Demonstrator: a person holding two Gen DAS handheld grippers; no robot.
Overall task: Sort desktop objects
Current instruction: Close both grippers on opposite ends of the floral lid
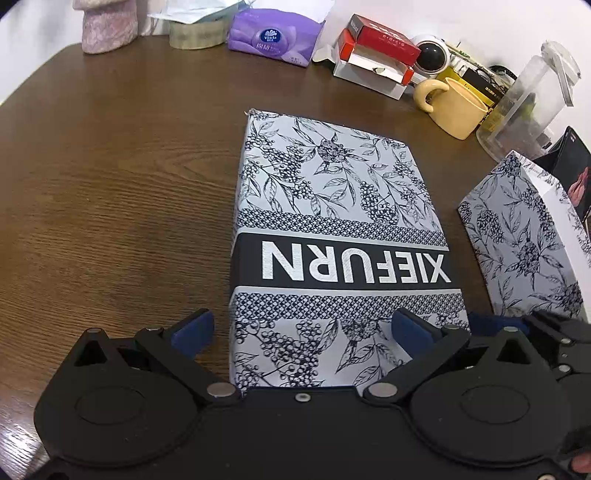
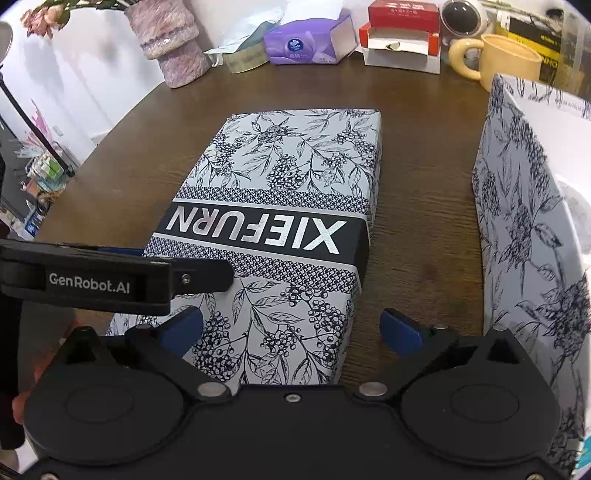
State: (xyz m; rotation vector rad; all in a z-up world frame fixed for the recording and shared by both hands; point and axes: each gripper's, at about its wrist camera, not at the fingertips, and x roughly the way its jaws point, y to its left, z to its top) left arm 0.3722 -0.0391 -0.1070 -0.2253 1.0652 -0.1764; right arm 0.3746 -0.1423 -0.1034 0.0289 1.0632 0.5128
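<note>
The left gripper point(image 1: 301, 330) hangs wide open over the near end of a floral patterned box point(image 1: 332, 236) lying flat on the brown table point(image 1: 122, 192), a yellow mug point(image 1: 456, 107) behind.

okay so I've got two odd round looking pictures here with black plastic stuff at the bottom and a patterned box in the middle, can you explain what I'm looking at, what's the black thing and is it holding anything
The black shapes are two handheld grippers, one in each of a person's hands, each with a camera looking along its blue-tipped fingers. One picture comes from the left gripper, the other from the right gripper. Both are open and straddle the near end of a flat floral box printed XIEFURN, lying on a brown wooden table; neither is gripping it yet. To the right stands a second box with the same pattern. Along the back sit a yellow mug, a purple tissue pack, a red and white carton, a tape roll and a clear jug.
</note>
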